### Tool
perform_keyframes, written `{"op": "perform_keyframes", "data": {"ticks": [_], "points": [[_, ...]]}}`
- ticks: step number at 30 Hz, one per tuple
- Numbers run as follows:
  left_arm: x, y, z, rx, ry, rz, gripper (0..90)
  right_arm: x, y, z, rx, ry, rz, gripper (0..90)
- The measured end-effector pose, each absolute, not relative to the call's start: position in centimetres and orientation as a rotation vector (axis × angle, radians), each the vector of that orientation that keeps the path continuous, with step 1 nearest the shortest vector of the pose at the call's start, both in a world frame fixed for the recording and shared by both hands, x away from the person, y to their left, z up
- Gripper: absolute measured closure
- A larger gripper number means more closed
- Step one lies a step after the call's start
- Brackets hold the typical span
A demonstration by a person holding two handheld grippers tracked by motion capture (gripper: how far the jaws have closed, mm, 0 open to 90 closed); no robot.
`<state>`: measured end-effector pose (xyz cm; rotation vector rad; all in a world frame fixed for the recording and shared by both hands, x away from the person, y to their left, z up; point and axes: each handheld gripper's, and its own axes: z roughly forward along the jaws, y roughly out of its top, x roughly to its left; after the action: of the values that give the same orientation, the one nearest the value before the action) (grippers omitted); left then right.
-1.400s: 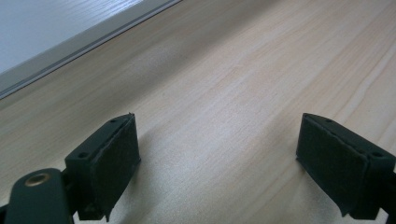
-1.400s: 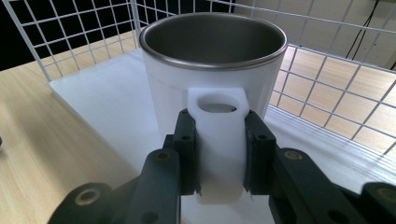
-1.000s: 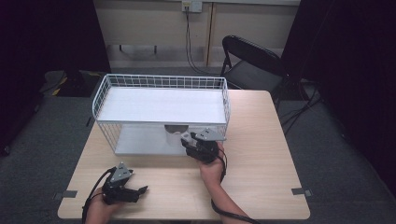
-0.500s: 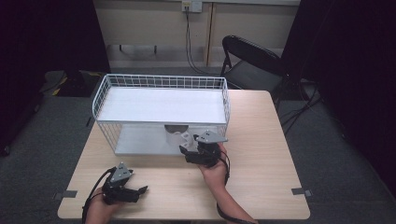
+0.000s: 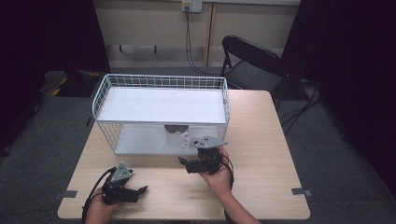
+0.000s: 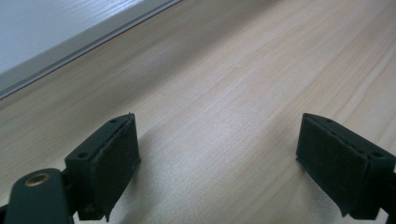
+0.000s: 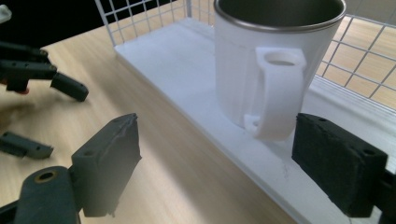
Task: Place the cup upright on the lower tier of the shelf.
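A white mug (image 5: 176,136) with a metal inside stands upright on the lower shelf of a white wire rack (image 5: 161,82). In the right gripper view the mug (image 7: 252,70) turns its handle toward me. My right gripper (image 5: 186,161) (image 7: 215,140) sits just in front of the rack. Its jaws have just been opening and stand wide apart, with the handle a little beyond the pads and untouched. My left gripper (image 5: 138,192) (image 6: 217,140) rests low over the table's front left, open, with bare wood between its pads.
The rack takes up the back half of the wooden table (image 5: 261,140), and its lower shelf edge (image 7: 196,116) juts toward the right gripper. A black folding chair (image 5: 252,60) stands behind the table. The left gripper (image 7: 42,70) lies off to the left in the right gripper view.
The right gripper has opened its jaws and drawn back a little from the rack toward the person, leaving the mug standing on the lower shelf. The left gripper has stayed put.
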<state>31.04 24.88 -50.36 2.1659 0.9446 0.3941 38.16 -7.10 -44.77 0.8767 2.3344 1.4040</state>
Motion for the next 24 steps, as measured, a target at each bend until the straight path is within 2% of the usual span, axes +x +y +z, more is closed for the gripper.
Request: {"op": "perform_keyframes", "data": {"ticks": [24], "points": [[31.0, 24.9, -50.4, 2.164, 0.949, 0.395, 12.5, 36.2, -9.1, -45.1, 0.775, 2.477, 1.429, 13.1]]}}
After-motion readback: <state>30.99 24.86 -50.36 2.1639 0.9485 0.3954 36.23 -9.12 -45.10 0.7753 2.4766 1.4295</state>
